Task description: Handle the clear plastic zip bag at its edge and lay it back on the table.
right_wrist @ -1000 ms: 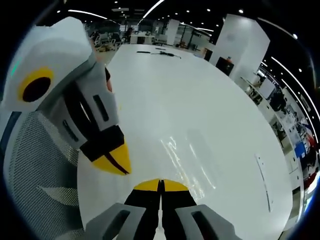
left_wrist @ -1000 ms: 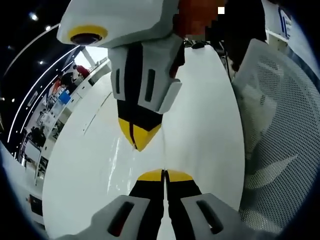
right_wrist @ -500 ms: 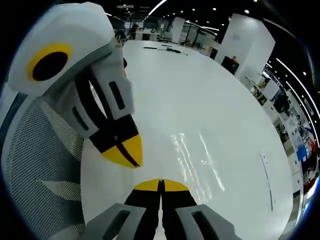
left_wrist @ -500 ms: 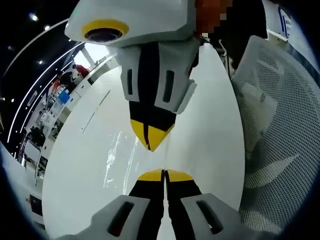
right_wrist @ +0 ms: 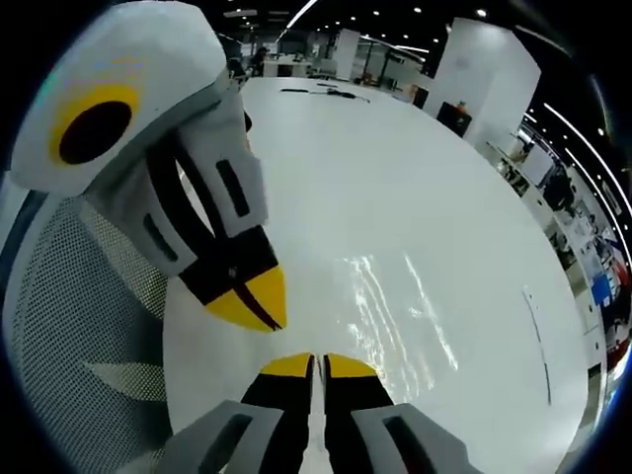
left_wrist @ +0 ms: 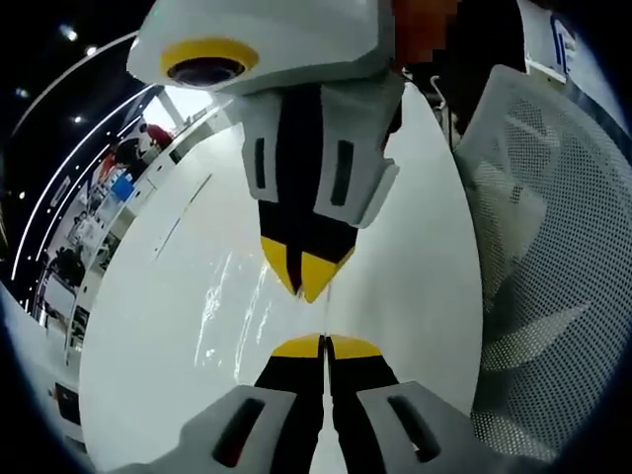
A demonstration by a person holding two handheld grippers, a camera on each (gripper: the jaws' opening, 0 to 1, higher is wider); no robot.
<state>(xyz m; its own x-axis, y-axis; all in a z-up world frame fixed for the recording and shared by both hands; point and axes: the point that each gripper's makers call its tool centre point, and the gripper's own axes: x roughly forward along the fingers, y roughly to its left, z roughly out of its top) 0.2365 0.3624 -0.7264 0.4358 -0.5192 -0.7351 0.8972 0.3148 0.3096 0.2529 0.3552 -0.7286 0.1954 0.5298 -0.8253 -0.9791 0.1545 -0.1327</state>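
Note:
The clear plastic zip bag [left_wrist: 229, 308] lies flat on the white table [left_wrist: 415, 247] and shows only as streaks of glare; it is the same bag [right_wrist: 390, 301] in the right gripper view. My left gripper [left_wrist: 322, 345] is at the bag's near edge with its yellow-tipped jaws pressed together on that edge. My right gripper [right_wrist: 317, 364] sits low over the same edge with its jaws a narrow slit apart. Each gripper sees the other close by: the right gripper [left_wrist: 306, 279] points down at the left one, and the left gripper [right_wrist: 255, 302] is just left of the right one.
A white mesh chair back [left_wrist: 553, 257] stands close beside the table edge, also the chair back [right_wrist: 79, 326]. Dark small items [right_wrist: 316, 92] lie at the table's far end. Desks and screens [left_wrist: 94, 212] are beyond the table.
My right gripper's jaws were pressed together and now stand a thin slit apart. The two grippers have drawn slightly closer. The bag's glare has shifted a little.

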